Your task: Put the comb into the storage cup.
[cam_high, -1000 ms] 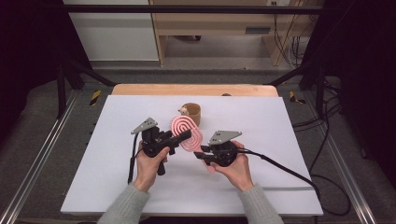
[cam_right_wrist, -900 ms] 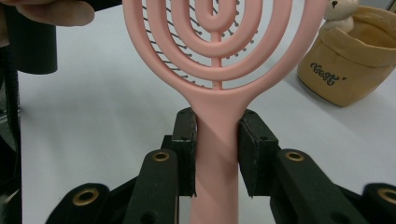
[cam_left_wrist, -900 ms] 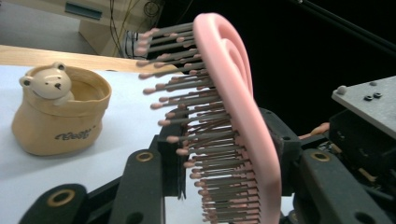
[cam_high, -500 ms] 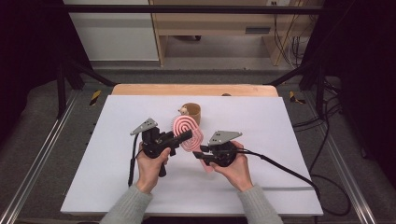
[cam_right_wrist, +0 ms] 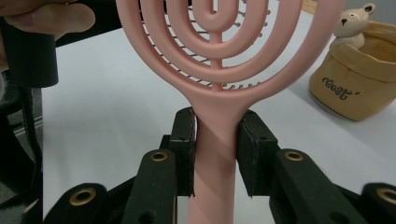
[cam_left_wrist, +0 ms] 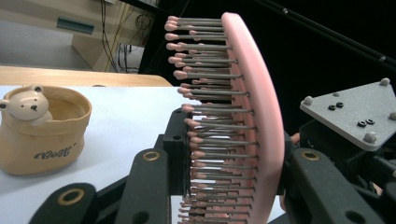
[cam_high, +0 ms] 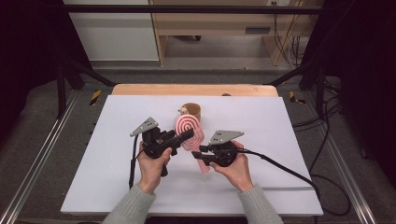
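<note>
The white table (cam_high: pixel 116 186) lies broad under my hands, and over its middle I hold the pink plastic hairbrush with the open spiral-ringed head (cam_high: pixel 189 131), lifted off the surface. Its head is round and gently curved, built of concentric pink rings with gaps between them; a straight flat handle runs down from it.

My left gripper (cam_high: pixel 180 138) has just been closing, and its jaws now pinch the brush head across its thickness, one pad on the bristle tips, the other on the smooth back. My right gripper (cam_high: pixel 201 154) clamps the handle just below the head, a pad pressed on each side.

The left gripper view shows the head edge-on (cam_left_wrist: pixel 261 116): rows of thin grey pins (cam_left_wrist: pixel 210 93) with pink ball tips. The right gripper view shows the ringed back flat-on (cam_right_wrist: pixel 215 56).

Behind the brush stands a small tan sack-shaped ceramic cup with a cream bear on its rim (cam_high: pixel 191 110), near but apart.
</note>
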A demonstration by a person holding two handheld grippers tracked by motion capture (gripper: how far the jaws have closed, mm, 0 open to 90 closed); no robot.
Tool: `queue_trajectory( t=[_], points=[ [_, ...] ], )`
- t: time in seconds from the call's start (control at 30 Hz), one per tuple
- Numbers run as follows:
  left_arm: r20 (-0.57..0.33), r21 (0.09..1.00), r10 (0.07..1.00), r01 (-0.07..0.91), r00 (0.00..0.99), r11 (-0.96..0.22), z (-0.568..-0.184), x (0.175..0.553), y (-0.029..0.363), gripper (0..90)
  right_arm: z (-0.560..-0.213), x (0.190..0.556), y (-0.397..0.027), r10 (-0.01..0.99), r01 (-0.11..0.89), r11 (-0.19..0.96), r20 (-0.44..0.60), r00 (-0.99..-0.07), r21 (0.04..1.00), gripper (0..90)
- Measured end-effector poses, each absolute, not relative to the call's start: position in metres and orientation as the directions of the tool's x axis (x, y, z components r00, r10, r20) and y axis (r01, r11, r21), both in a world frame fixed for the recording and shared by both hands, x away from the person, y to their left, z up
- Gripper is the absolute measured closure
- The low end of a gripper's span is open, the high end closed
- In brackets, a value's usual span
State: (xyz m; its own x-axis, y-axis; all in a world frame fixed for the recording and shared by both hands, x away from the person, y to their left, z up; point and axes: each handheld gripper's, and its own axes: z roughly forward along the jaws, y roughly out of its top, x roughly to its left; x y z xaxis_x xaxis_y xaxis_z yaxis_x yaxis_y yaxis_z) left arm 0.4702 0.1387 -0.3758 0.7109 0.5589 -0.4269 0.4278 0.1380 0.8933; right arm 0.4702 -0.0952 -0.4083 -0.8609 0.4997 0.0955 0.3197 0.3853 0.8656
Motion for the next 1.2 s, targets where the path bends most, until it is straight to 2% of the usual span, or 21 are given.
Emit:
queue_trajectory(
  t=[0.23, 0.37, 0.57, 0.7, 0.73, 0.9, 0.93, 0.97, 1.2],
  points=[
    [-0.423, 0.895, 0.565, 0.422, 0.708, 0.142, -0.370, 0.472, 0.137, 63.3, -0.408, 0.470, -0.095, 0.491, 0.324, 0.369, 0.114, -0.864, 0.871, 68.1],
    [-0.377, 0.914, 0.584, 0.392, 0.719, 0.108, -0.366, 0.470, 0.133, 63.4, -0.407, 0.470, -0.095, 0.494, 0.314, 0.369, 0.101, -0.863, 0.875, 69.3],
    [-0.363, 0.919, 0.599, 0.381, 0.714, 0.102, -0.360, 0.472, 0.132, 63.4, -0.406, 0.469, -0.096, 0.503, 0.313, 0.364, 0.098, -0.859, 0.877, 64.7],
    [-0.356, 0.921, 0.609, 0.377, 0.709, 0.100, -0.356, 0.473, 0.133, 63.4, -0.405, 0.469, -0.097, 0.516, 0.310, 0.357, 0.091, -0.852, 0.881, 58.7],
    [-0.351, 0.923, 0.613, 0.372, 0.708, 0.099, -0.355, 0.474, 0.134, 63.4, -0.404, 0.469, -0.097, 0.524, 0.311, 0.342, 0.094, -0.846, 0.887, 52.6],
    [-0.301, 0.938, 0.647, 0.340, 0.700, 0.067, -0.348, 0.475, 0.137, 63.4, -0.398, 0.469, -0.101, 0.543, 0.310, 0.285, 0.114, -0.832, 0.907, 34.9],
    [-0.301, 0.938, 0.647, 0.340, 0.700, 0.067, -0.348, 0.475, 0.137, 63.5, -0.398, 0.469, -0.101, 0.543, 0.310, 0.285, 0.114, -0.832, 0.907, 34.9],
    [-0.301, 0.938, 0.649, 0.341, 0.699, 0.068, -0.347, 0.476, 0.138, 63.4, -0.396, 0.470, -0.103, 0.549, 0.316, 0.273, 0.123, -0.827, 0.909, 28.0],
    [-0.278, 0.943, 0.677, 0.327, 0.682, 0.058, -0.340, 0.480, 0.145, 63.4, -0.394, 0.472, -0.114, 0.567, 0.321, 0.272, 0.118, -0.815, 0.907, 18.6]
  ],
)
